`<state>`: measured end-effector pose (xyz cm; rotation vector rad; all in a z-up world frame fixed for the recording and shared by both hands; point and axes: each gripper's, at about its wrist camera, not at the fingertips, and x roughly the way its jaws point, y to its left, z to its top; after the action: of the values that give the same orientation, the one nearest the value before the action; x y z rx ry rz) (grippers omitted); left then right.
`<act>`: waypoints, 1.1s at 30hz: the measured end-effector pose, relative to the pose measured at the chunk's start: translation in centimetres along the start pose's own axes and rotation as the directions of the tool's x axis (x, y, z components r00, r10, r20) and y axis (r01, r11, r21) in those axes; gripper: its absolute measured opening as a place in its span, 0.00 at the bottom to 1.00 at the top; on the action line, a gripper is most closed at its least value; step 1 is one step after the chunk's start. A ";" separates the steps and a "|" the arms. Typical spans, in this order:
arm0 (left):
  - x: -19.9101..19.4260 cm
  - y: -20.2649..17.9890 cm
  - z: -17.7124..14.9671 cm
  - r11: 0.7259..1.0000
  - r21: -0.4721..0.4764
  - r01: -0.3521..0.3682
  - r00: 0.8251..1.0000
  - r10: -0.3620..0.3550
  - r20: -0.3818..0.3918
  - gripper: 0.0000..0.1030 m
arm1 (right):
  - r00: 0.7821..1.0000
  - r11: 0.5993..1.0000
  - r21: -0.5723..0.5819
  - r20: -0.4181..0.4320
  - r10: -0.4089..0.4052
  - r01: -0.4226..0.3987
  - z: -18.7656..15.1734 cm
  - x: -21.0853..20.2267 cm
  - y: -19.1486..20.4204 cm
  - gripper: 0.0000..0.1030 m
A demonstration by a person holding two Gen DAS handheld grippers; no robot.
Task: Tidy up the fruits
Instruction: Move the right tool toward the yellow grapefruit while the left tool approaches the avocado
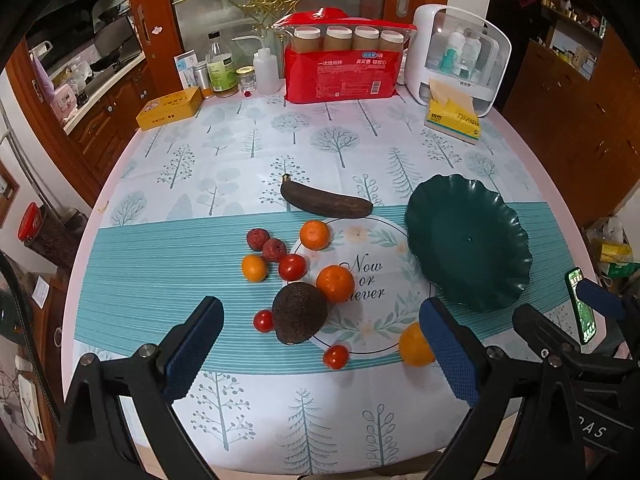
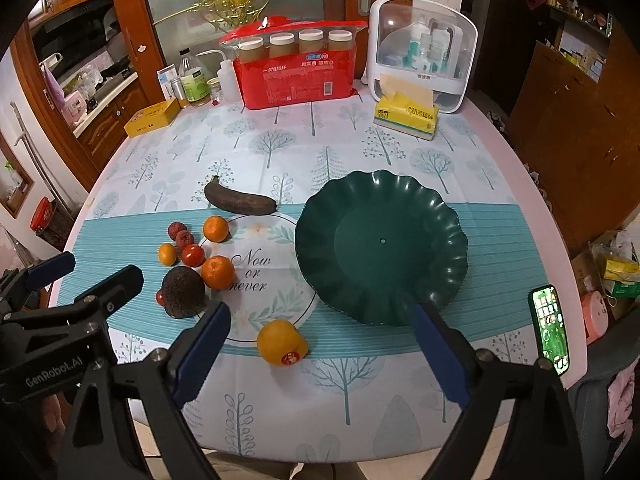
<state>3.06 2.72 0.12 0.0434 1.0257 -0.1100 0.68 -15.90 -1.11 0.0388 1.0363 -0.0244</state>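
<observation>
A dark green scalloped plate [image 1: 468,240] [image 2: 380,240] lies empty on the table's right. Left of it lie a blackened banana [image 1: 326,200] [image 2: 240,200], a dark avocado [image 1: 298,312] [image 2: 184,292], oranges [image 1: 335,283] [image 2: 218,272], lychees [image 1: 274,250], small tomatoes [image 1: 292,267] and a yellow-orange fruit with a sticker [image 2: 282,343] [image 1: 414,346]. My left gripper [image 1: 320,340] is open above the table's near edge, the avocado ahead of it. My right gripper [image 2: 320,340] is open, the stickered fruit between its fingers' lines. Each gripper shows in the other's view.
A red pack of paper cups [image 1: 340,68], bottles [image 1: 220,66], a yellow tin [image 1: 170,108], a tissue pack [image 1: 454,116] and a white storage box [image 1: 460,52] stand along the far edge. A phone [image 2: 550,328] lies at the right edge.
</observation>
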 end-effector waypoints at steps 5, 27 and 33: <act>0.0 0.6 0.0 1.000 0.000 0.012 1.000 -0.012 0.009 0.95 | 1.000 1.000 0.002 -0.004 -0.017 0.017 0.0 0.1 0.5 0.90; 0.8 1.5 0.6 0.995 0.082 0.056 0.997 -0.059 0.040 0.94 | 0.999 1.000 0.010 -0.035 -0.021 0.022 -0.6 1.8 2.7 0.90; 2.2 1.9 0.3 0.994 0.094 0.048 0.999 -0.049 0.009 0.95 | 0.998 0.998 0.055 -0.066 -0.008 0.012 -1.3 3.3 2.4 0.90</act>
<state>4.66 4.38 -1.66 0.1033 1.0105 -0.2021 1.31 -13.44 -4.62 0.0851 1.1020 -0.0616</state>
